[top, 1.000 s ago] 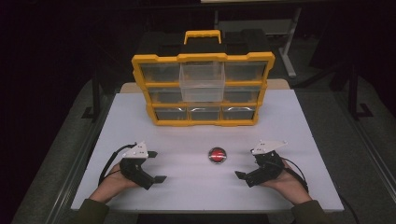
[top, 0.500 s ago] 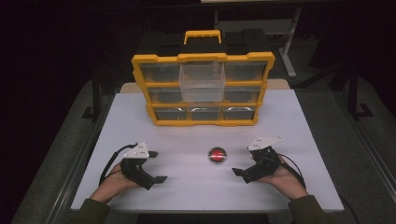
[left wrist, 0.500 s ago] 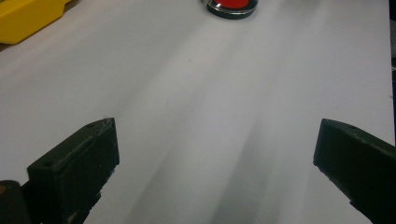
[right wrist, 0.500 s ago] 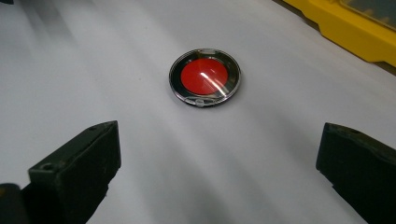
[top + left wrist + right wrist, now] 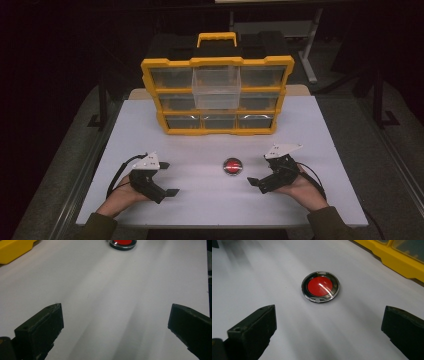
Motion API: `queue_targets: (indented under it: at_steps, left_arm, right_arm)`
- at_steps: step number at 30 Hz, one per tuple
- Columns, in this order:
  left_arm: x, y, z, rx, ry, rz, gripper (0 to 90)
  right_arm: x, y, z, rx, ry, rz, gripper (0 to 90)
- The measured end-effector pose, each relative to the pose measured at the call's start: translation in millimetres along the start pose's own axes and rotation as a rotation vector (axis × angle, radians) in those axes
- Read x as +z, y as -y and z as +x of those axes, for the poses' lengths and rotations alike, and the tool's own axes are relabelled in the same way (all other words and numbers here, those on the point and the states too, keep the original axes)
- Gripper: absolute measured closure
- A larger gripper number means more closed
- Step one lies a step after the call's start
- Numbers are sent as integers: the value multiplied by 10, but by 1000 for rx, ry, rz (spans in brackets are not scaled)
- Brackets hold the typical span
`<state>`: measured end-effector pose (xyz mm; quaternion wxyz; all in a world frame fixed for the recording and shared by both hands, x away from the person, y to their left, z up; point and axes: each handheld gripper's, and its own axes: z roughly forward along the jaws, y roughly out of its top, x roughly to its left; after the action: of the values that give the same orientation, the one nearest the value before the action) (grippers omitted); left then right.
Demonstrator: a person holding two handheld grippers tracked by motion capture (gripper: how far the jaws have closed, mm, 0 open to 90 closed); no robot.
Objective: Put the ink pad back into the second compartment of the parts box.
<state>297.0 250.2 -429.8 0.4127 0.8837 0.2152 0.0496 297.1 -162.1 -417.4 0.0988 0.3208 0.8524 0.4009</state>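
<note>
The left hand (image 5: pixel 122 192) comes in from the bottom edge, palm low on the white worktop (image 5: pixel 200 200), with the sleeve just at the near rim. It holds the left gripper (image 5: pixel 167 178), which points toward the right and slightly away from the person; its jaws stand wide apart with nothing between them, and a black cable loops out behind it. In the left gripper view the bare worktop lies between the two black jaws, and a round red disc (image 5: pixel 123 243) sits far ahead at the top edge.

Near the middle of the worktop, between the two grippers and apart from both, lies that round red disc (image 5: pixel 232 166), flat, with a dark ring and a clear shiny cover.

Behind it, at the far side of the worktop, stands a yellow drawer organiser (image 5: pixel 217 95), upright, with a handle on top; its clear middle drawer (image 5: pixel 216 89) in the upper row is pulled forward.

The right hand (image 5: pixel 302 187) enters from the lower right, wrist angled inward. The right gripper (image 5: pixel 256 178) points left toward the disc, jaws wide apart and empty. In the right gripper view the disc (image 5: pixel 320 286) lies just ahead, between the lines of the jaws, untouched.
</note>
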Motion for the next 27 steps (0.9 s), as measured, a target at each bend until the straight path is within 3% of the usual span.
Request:
queue_targets:
  at_steps: [27]
  left_arm:
    - [8,-2,-10,13,3,-6,0]
  right_arm:
    - [82,-151,-42,-1,-13,2,0]
